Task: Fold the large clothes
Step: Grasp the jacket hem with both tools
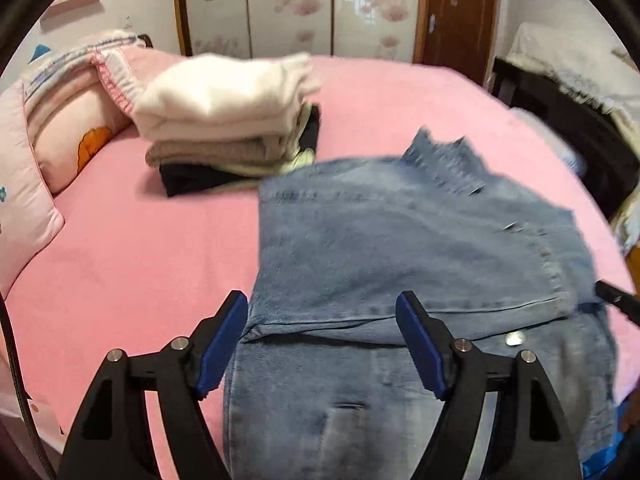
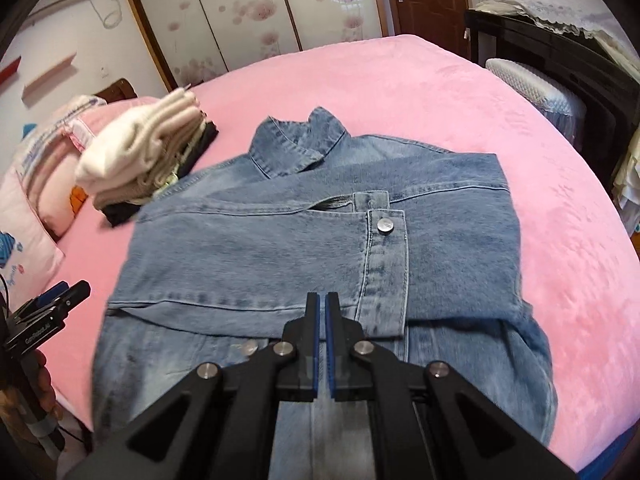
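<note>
While the denim jacket (image 2: pixel 320 240) lies partly folded on the pink bed (image 2: pixel 460 100), neither hand-held gripper has hold of anything. Left hand-held gripper (image 1: pixel 322 316) has its blue pads (image 1: pixel 224 344) spread wide, hovering over the near-left edge of the jacket, nothing between them but air and denim below. Right hand-held gripper (image 2: pixel 322 300) is pinched fully shut, pads together, empty, sitting just above the folded-over panel right beside the button placket (image 2: pixel 386 264). A metal button (image 2: pixel 385 225) shows just ahead of its tips, and the collar (image 2: pixel 298 140) sticks up at the far end, well ahead of both.

Off to the far left of both grippers there's a stack of folded clothes (image 1: pixel 228 120), white and beige on top, something black at the bottom, just beside the jacket's far-left corner. Pillows (image 1: pixel 68 120) sit further left still. From the right camera you can see the left hand-held gripper poking in at the left edge, over the bed beside the jacket.
</note>
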Available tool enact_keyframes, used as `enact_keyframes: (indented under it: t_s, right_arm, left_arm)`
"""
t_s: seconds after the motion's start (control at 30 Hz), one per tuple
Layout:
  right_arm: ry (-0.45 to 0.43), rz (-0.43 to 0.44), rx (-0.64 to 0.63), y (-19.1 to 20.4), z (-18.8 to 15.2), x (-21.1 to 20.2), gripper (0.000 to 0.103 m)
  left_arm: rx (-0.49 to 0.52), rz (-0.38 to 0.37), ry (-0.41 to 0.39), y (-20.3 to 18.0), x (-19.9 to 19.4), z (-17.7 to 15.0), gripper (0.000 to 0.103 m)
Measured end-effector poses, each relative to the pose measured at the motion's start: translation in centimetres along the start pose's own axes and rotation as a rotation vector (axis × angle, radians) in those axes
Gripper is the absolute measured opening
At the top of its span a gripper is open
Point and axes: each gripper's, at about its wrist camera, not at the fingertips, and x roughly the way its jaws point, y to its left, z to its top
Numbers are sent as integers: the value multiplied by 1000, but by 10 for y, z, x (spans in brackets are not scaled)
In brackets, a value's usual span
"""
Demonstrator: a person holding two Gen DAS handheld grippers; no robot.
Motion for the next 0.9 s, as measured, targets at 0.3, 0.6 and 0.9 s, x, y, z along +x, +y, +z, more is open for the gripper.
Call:
enact_keyframes:
  t_s: [0.3,0.6,0.9]
  right_arm:
    - [-95,32,-18,11,0,-81,3]
    - [-239,60,-68,20,-14,-165,22]
    - [-307,49,-113,19,-39,-215,24]
  left_arm:
    - [0,-26,-131,-24,-97,8,102]
    - [-38,-59,-158,-31,-161,-4,102]
    - [-42,-56,-164,-38,-197,-30,102]
